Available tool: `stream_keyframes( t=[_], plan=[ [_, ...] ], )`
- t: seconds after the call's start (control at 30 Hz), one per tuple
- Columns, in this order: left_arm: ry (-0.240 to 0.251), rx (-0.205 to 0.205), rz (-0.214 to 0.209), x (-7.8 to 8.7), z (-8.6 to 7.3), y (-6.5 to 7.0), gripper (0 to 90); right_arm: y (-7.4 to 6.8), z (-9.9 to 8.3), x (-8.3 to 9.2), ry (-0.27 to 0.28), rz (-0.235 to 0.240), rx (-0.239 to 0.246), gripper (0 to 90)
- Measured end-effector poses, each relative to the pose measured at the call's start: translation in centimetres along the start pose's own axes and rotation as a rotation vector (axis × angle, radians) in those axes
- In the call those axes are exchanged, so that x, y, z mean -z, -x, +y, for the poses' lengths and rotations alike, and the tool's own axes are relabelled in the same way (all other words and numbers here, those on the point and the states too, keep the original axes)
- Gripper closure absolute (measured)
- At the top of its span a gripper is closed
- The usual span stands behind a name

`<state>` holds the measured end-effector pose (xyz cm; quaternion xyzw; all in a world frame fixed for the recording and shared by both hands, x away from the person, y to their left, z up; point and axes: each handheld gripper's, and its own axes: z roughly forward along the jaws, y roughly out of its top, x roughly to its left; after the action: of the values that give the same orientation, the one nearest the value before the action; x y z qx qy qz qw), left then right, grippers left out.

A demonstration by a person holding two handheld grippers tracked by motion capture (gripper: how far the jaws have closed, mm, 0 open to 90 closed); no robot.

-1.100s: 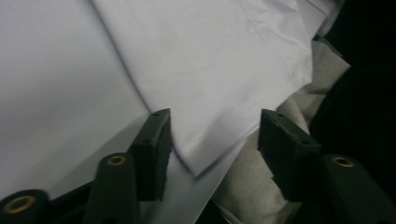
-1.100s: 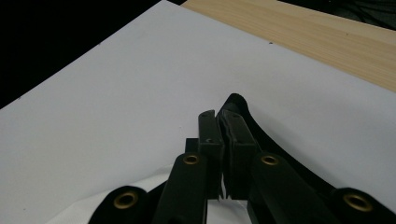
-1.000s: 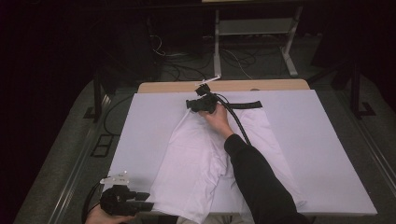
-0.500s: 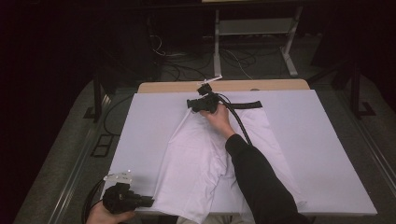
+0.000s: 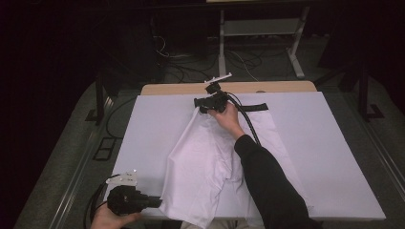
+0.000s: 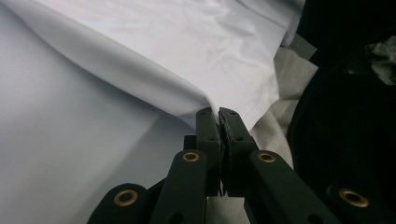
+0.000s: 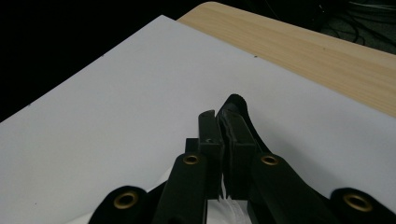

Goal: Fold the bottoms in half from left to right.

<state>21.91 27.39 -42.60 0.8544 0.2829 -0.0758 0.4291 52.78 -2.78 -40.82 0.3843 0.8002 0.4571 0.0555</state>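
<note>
At garment (image 5: 205, 162) corners, both tools clamped

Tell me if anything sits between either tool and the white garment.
Nothing visible does. The left tool is shut on the white garment at its near corner, and the right tool is shut on its far edge.

My left tongs (image 5: 157, 202): matte black body, white three-cornered plate on top, black cable looping off behind; my right tongs (image 5: 197, 106): same black build, pale plate on top, thick black cable trailing back along my arm; seen close, each pair has two flat black jaws on black link arms with brass-ringed pivots; long black sleeve (image 5: 267, 183) on my right arm.
</note>
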Motion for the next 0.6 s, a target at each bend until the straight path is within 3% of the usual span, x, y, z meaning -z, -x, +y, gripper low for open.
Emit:
stream_keyframes(
  t=[0.17, 0.6],
  plan=[
    [0.003, -0.044, -0.020, -0.4, 1.3, 0.9, 87.0, 0.5, 0.4, 1.1, 0.008, -0.016, 0.007, 86.2],
    [-0.002, -0.164, -0.099, -2.2, 4.6, 3.6, 87.0, 3.1, 1.0, 3.4, 0.022, -0.060, -0.038, 86.2]
  ],
)
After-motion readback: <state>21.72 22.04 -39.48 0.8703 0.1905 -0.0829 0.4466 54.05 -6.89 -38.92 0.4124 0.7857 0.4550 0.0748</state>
